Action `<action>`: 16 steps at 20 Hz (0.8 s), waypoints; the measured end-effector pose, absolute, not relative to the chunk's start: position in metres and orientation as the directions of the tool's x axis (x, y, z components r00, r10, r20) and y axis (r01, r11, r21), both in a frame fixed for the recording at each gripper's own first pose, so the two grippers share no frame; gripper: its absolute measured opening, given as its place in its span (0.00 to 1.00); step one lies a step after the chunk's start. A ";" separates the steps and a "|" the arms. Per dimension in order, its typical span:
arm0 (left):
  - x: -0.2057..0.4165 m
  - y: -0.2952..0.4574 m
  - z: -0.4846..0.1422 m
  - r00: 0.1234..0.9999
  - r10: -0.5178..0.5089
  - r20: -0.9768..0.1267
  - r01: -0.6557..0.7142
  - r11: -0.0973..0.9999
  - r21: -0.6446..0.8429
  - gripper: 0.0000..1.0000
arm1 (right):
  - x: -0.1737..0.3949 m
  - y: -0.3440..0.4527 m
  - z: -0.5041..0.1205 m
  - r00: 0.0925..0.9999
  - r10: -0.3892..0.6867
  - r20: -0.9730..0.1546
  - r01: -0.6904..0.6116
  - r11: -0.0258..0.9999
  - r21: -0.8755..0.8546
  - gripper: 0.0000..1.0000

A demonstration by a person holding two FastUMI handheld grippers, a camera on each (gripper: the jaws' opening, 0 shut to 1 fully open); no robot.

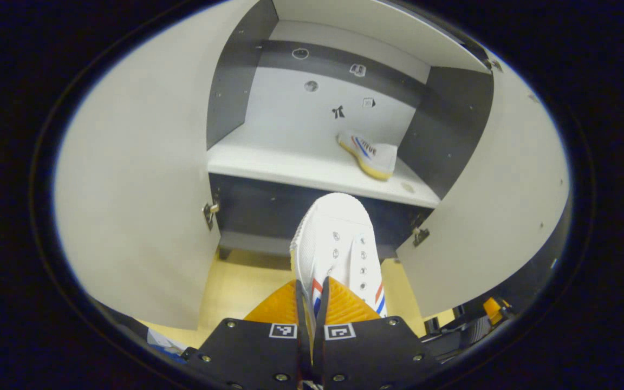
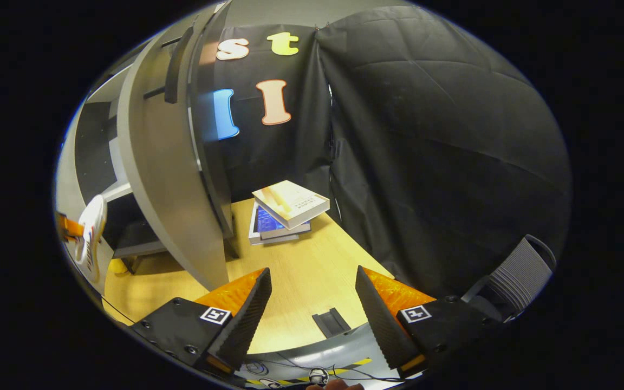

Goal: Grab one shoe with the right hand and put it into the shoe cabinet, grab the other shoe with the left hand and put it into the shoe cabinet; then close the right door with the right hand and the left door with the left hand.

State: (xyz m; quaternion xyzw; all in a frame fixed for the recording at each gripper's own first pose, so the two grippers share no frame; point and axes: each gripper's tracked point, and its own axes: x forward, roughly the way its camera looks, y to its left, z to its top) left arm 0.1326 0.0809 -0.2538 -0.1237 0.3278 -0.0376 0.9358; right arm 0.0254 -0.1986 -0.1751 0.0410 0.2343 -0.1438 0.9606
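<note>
left gripper view: the left gripper (image 1: pixel 312 303) has its fingers (image 1: pixel 279 306) pinched almost together on the heel edge of a white shoe (image 1: pixel 339 244), toe pointing ahead toward the cabinet (image 1: pixel 236 81). the held shoe hangs in front of the cabinet's lower front, above the desk (image 1: pixel 236 281). both doors stand wide open, the left door (image 1: pixel 138 184) and the right door (image 1: pixel 496 189). a second shoe (image 1: pixel 371 154) lies on its side on the shelf (image 1: pixel 290 162), toward the right wall.

right gripper view: the right gripper (image 2: pixel 312 311) has its fingers (image 2: pixel 247 309) spread wide apart, holding nothing, above the desk (image 2: pixel 301 276). the open right door (image 2: pixel 166 179) stands edge-on just ahead on the left. a stack of books (image 2: pixel 285 211) rests on the desk beyond it. at the far left edge the held shoe (image 2: pixel 91 233) shows beside the cabinet.
</note>
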 end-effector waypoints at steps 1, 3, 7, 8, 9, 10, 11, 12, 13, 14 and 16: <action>0.131 0.078 -0.261 0.793 -0.162 -0.587 0.001 0.964 -0.265 0.02 | 0.027 -0.201 -0.175 0.849 -0.260 -0.460 0.301 0.954 0.017 0.98; 0.131 0.070 -0.272 0.819 -0.149 -0.554 0.004 0.967 -0.253 0.03 | 0.028 -0.205 -0.173 0.850 -0.266 -0.454 0.312 0.950 0.028 0.98; 0.128 0.070 -0.261 0.859 -0.102 -0.501 -0.001 0.980 -0.200 0.04 | 0.023 -0.224 -0.169 0.842 -0.316 -0.436 0.359 0.933 0.018 0.98; 0.129 0.070 -0.261 0.863 -0.101 -0.495 -0.004 0.978 -0.207 0.03 | 0.021 -0.229 -0.168 0.839 -0.329 -0.434 0.374 0.927 0.020 0.98; 0.129 0.070 -0.262 0.867 -0.103 -0.488 -0.011 0.975 -0.224 0.02 | 0.019 -0.234 -0.166 0.833 -0.344 -0.433 0.391 0.920 0.021 0.98; 0.129 0.071 -0.262 0.870 -0.101 -0.483 -0.024 0.969 -0.245 0.02 | 0.015 -0.240 -0.165 0.827 -0.361 -0.430 0.411 0.911 0.025 0.98; 0.128 0.072 -0.262 0.871 -0.096 -0.482 -0.042 0.962 -0.268 0.03 | 0.013 -0.245 -0.162 0.823 -0.376 -0.426 0.429 0.903 0.032 0.98; 0.127 0.071 -0.264 0.873 -0.089 -0.479 -0.058 0.957 -0.283 0.03 | 0.010 -0.250 -0.160 0.818 -0.392 -0.421 0.448 0.893 0.038 0.98; 0.126 0.071 -0.263 0.876 -0.082 -0.476 -0.066 0.956 -0.286 0.03 | 0.007 -0.255 -0.158 0.813 -0.408 -0.415 0.465 0.884 0.042 0.98; 0.127 0.071 -0.263 0.880 -0.077 -0.469 -0.063 0.959 -0.275 0.03 | 0.003 -0.261 -0.158 0.806 -0.426 -0.410 0.483 0.874 0.042 0.98; 0.127 0.069 -0.264 0.883 -0.075 -0.462 -0.051 0.966 -0.254 0.03 | -0.005 -0.269 -0.157 0.789 -0.457 -0.409 0.516 0.856 0.039 0.98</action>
